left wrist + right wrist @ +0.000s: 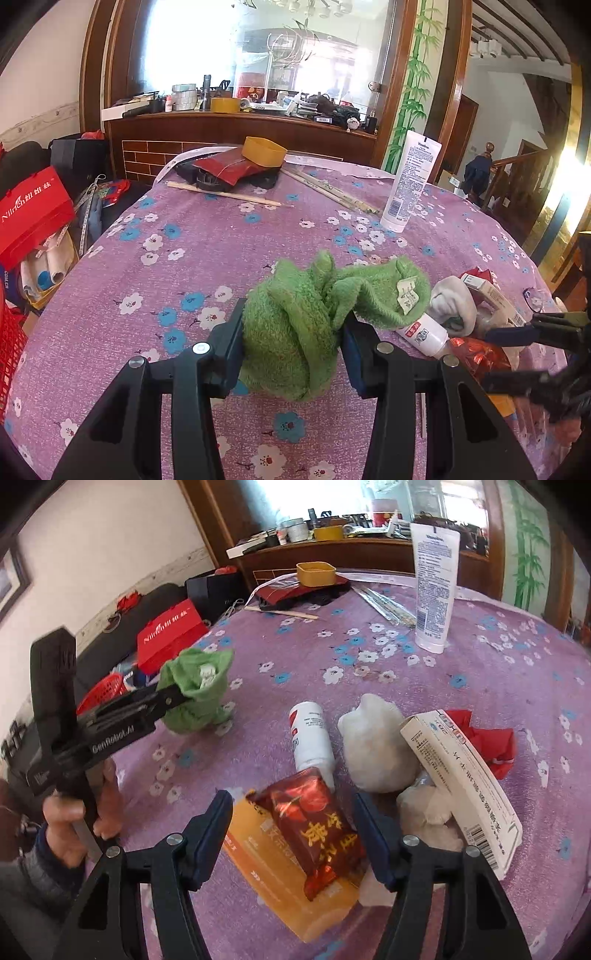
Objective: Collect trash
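"Vaseline" marks the white tube [408,181]. The left gripper [291,343] pinches a crumpled green towel [295,325] above the floral tablecloth [207,251]; the right gripper [293,834] spreads around a red foil packet [314,823].

Floral purple tablecloth [480,701] under trash pile [373,746]

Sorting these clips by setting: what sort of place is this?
Most likely a lived-in home room: a table under a floral cloth, a cluttered wooden sideboard below a big window, and a wooden staircase at the side.
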Demonstrator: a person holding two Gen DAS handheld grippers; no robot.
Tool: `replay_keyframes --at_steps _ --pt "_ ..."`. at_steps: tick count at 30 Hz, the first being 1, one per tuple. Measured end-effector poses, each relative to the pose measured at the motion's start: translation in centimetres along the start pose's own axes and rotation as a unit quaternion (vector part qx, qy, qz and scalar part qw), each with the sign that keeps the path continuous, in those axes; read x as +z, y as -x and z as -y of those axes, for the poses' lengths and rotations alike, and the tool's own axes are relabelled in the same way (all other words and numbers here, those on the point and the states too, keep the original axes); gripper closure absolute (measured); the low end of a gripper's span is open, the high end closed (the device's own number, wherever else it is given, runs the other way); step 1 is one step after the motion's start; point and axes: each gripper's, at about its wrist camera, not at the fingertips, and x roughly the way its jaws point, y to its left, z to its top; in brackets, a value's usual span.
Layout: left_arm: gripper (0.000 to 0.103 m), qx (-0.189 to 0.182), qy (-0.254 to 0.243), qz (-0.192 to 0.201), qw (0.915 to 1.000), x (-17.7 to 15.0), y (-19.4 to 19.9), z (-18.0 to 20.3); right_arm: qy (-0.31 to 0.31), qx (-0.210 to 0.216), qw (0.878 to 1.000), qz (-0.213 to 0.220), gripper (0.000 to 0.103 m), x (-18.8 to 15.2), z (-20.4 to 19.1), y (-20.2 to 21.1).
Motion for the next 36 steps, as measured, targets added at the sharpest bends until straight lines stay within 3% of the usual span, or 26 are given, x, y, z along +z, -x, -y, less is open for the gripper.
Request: replay_keyframes --at_steps 3,4,5,6,8,12,14,17,21,26,30,36 --pt "0.059 -0.002 -0.008 0.001 1.0000 -0.1 0.1 0.4 0.027 -0.022 0.999 -0.012 0.031 -0.9 -0.8 -0.4" --pt "0.059 -0.002 -0.011 0.002 0.9999 -0.1 0.1 0.5 0.024 -0.028 0.999 -0.019 0.036 -1.1 -0.6 -0.7" --pt "0.059 -0.003 -0.013 0.003 0.9999 -0.2 0.2 0.6 0.020 -0.031 0.999 -0.025 0.049 -1.3 -0.3 -1.0" --pt "0.059 -0.005 -0.014 0.004 0.9999 -0.2 0.3 0.6 0.013 -0.032 0.999 -0.027 0.049 -1.4 0.0 -1.2" --pt "0.059 -0.006 -0.015 0.003 0.9999 -0.2 0.3 0.6 -0.011 -0.027 0.999 -0.019 0.061 -1.5 0.7 -0.9" --pt "0.058 -0.007 -0.012 -0.001 0.9999 -0.3 0.2 0.6 -0.040 -0.042 0.998 -0.010 0.062 -1.4 0.9 -0.9" --pt "0.058 -0.008 -0.012 -0.001 0.9999 -0.3 0.2 0.5 -0.050 -0.064 0.997 -0.005 0.069 -1.3 0.8 -1.1" --pt "0.058 -0.009 -0.011 0.002 0.9999 -0.2 0.4 0.5 -0.070 -0.057 0.996 0.018 0.070 -1.0 0.2 -0.3" --pt "0.058 -0.006 -0.013 0.011 0.9998 -0.1 0.7 0.6 -0.087 -0.078 0.990 0.083 0.070 0.5 -1.7 1.8" --pt "0.058 0.018 -0.021 0.035 0.9990 0.0 1.4 0.6 -0.087 -0.108 0.973 0.184 0.070 2.3 -4.2 2.8" --pt "0.058 0.050 -0.024 0.060 0.9966 0.3 2.1 0.6 -0.080 -0.107 0.973 0.186 0.070 2.1 -4.8 1.8" --pt "0.058 0.060 -0.022 0.076 0.9951 0.5 2.7 0.5 -0.081 -0.105 0.973 0.188 0.070 1.4 -4.2 1.9"
